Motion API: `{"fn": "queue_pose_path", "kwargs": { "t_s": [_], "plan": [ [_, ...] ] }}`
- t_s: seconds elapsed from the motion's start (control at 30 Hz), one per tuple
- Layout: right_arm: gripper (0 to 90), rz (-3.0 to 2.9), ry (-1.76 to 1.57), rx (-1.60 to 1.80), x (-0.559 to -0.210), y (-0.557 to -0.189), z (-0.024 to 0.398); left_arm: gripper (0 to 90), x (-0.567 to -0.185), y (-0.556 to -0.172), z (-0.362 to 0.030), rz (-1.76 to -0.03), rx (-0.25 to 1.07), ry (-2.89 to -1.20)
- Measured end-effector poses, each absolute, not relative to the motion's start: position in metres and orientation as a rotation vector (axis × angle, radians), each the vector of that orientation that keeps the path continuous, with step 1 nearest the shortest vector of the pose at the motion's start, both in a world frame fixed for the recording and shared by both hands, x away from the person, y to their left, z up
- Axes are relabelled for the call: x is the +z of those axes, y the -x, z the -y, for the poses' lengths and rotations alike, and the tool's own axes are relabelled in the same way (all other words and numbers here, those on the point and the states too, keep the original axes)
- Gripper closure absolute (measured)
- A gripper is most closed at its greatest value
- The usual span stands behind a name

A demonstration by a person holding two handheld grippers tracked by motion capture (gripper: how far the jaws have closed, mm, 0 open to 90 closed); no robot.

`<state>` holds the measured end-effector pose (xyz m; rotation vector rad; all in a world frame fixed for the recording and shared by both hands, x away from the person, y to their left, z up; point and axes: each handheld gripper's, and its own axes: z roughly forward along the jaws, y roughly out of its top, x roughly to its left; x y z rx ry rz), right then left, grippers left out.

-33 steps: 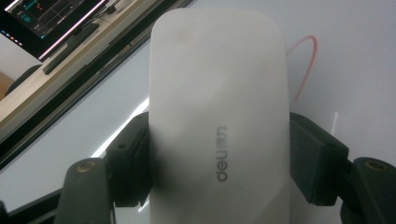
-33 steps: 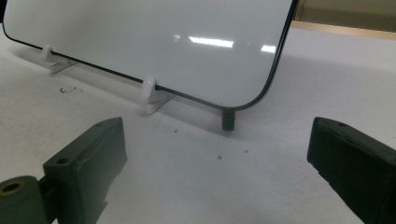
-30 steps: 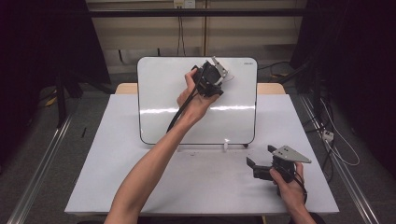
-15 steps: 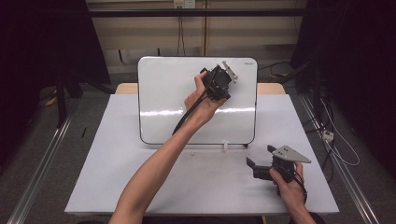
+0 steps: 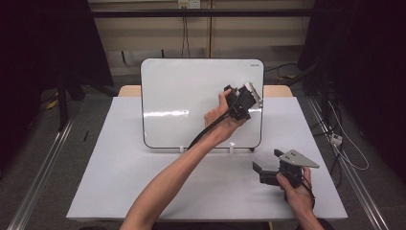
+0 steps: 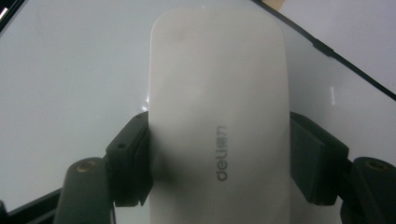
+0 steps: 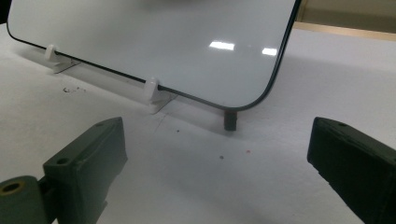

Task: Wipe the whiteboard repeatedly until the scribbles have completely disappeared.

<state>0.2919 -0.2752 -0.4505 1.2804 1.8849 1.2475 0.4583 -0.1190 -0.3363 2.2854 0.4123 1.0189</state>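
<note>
Wiping looked to be the work in hand: the left gripper [image 5: 245,99] was clenched on a white eraser [image 6: 218,126], jaws pressing its 2 long sides, and held it against the right part of the whiteboard [image 5: 182,96], near the right edge at mid height. In the left gripper view the eraser's back, with a grey printed brand word, faced the camera, and the board's glossy face lay behind it.

Progress, as a judgement: the board face looked clean in every view, no marks visible, so the wiping seemed mostly or wholly done. What was left was probably a last pass near that right edge, then putting the eraser down. Whether faint marks lay under the eraser could not be told.

Right gripper [image 5: 268,171] rested low on the worktop [image 5: 119,177], jaws spread wide, holding nothing; it faced the board's lower right corner [image 7: 252,100].

Worktop: white sheet, a few dark specks near the board's 2 white feet [image 7: 152,88]. Room: dark curtains at both sides, cables on the floor, grey floor rails.
</note>
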Motion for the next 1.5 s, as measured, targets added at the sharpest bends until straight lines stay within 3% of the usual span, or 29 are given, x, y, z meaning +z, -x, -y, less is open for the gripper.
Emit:
{"fn": "queue_pose_path", "kwargs": {
  "t_s": [0.3,0.57,0.87,1.5],
  "plan": [
    [4.7,-1.884,-1.280,1.247,-0.451,-0.292,0.275,31.1,-0.348,-0.448,0.112,-0.375,0.976,-2.301],
    [4.7,-1.884,-1.281,1.244,-0.450,-0.292,0.274,31.2,-0.347,-0.449,0.092,-0.417,0.728,-2.236],
    [4.7,-1.880,-1.282,1.243,-0.450,-0.292,0.274,31.2,-0.345,-0.437,0.074,-0.373,0.687,-2.191],
    [4.7,-1.881,-1.282,1.250,-0.450,-0.294,0.272,31.1,-0.344,-0.428,0.021,-0.501,0.619,-2.105]
  ]
}}
